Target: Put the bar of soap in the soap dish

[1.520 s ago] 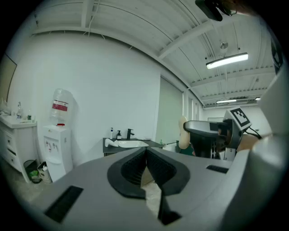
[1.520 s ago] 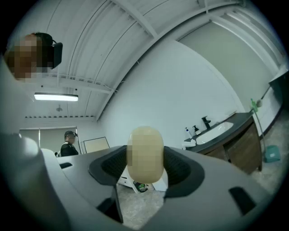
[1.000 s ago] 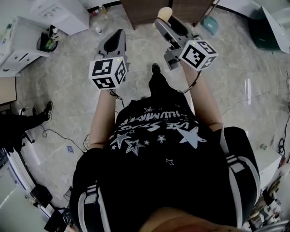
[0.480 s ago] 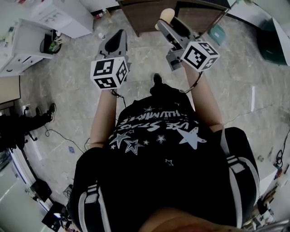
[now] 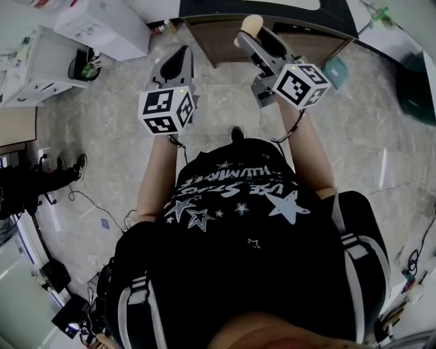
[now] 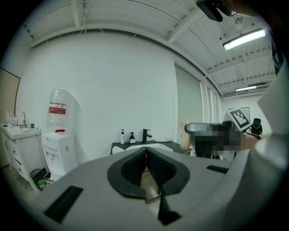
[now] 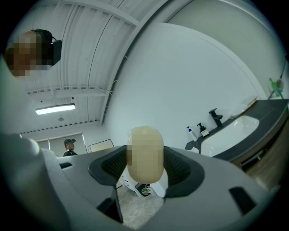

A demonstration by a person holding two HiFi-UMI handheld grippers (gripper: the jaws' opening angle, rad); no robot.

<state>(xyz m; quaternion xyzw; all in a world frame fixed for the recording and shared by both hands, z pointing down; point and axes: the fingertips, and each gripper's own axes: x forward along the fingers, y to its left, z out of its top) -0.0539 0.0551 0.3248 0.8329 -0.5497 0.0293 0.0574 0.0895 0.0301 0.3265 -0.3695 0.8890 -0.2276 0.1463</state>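
Bar of soap is pinched in my right gripper fingers. My left gripper fingers are closed and empty. The sink tabletop has come closer, so the dish should be next.

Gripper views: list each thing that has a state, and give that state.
Left gripper: jaws together, nothing between them.
Right gripper: shut on the pale yellow oval bar of soap.
Bar of soap: clamped upright between the right jaws, held in the air, not in any dish.
White pump bottle: upright on the dark counter.
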